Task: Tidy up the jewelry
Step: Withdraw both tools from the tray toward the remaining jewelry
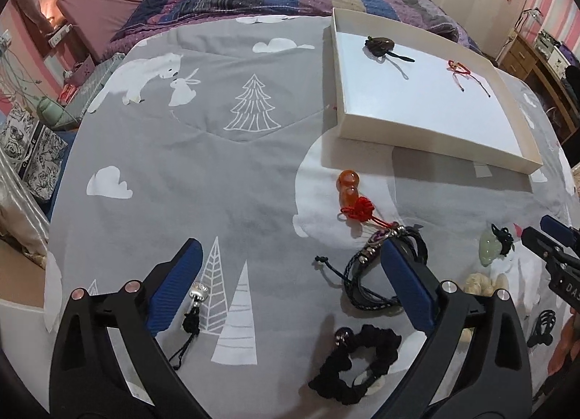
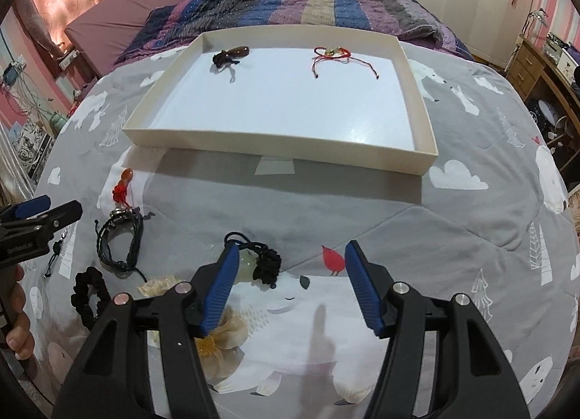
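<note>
Grey printed quilt [image 2: 362,201], with jewelry scattered before a white tray [image 2: 282,143].

Both claws are held apart, gripping nothing. The braided black bracelet [image 1: 366,274] is seen against the left gripper's [image 1: 290,281] right finger; the pale green pendant [image 2: 246,261] lies just beside the right gripper's [image 2: 290,284] left finger. A red string bracelet [image 2: 331,54] and dark pendant [image 2: 232,54] are placed at the tray's far edge.

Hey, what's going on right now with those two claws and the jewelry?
Left claw open, empty, above the black braided cord bracelet. Right claw open, empty, by the pale green jade pendant. Shallow white cardboard tray holds two pieces. Nothing blocking.
</note>
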A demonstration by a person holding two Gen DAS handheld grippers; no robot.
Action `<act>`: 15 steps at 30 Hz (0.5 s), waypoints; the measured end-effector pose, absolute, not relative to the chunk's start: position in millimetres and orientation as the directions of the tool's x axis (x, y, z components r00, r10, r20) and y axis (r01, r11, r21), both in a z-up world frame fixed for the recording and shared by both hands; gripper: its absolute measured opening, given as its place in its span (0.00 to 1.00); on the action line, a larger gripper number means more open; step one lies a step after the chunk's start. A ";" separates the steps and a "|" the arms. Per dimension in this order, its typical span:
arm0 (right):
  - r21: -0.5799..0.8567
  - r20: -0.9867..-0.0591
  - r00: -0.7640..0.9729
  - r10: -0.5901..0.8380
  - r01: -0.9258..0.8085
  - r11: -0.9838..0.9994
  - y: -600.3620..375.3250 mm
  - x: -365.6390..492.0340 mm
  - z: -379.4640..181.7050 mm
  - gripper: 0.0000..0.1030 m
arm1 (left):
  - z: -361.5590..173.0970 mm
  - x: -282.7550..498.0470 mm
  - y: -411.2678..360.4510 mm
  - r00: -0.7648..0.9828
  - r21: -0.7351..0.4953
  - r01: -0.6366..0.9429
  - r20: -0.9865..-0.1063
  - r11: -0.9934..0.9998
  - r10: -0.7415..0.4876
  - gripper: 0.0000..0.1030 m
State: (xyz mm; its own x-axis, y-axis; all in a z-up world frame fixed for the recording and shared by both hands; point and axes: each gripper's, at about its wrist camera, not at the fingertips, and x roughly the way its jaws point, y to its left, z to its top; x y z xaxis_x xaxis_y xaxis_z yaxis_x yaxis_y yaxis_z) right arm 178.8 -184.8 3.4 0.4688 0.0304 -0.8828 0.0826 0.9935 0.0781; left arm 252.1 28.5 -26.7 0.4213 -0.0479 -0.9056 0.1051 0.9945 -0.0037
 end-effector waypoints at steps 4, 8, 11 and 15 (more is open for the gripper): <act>0.083 -0.889 0.457 0.039 0.077 0.994 -181.8 180.8 0.9 0.59 | -28.0 259.6 25.1 0.417 -0.018 0.101 -0.907 0.995 -0.059 0.94; 0.091 -0.897 0.439 0.049 0.074 0.993 -181.7 182.6 -4.4 0.59 | -28.7 267.0 17.8 0.413 -0.036 0.109 -0.908 0.993 -0.078 0.94; 0.094 -0.901 0.430 0.054 0.072 0.993 -179.7 184.5 -8.7 0.59 | -29.0 270.2 11.8 0.413 -0.037 0.117 -0.907 0.992 -0.083 0.93; 0.099 -0.904 0.422 0.064 0.061 0.993 -176.1 186.9 -13.0 0.59 | -33.7 276.0 2.7 0.405 -0.032 0.131 -0.911 0.991 -0.083 0.90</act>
State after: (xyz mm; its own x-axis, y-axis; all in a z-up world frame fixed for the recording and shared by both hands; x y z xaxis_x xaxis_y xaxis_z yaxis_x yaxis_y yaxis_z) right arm 186.9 -176.1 -13.0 0.4221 0.0644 -0.9043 0.0609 0.9932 0.0992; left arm 276.0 2.7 -33.7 0.4046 -0.0829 -0.9107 0.1313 0.9908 -0.0319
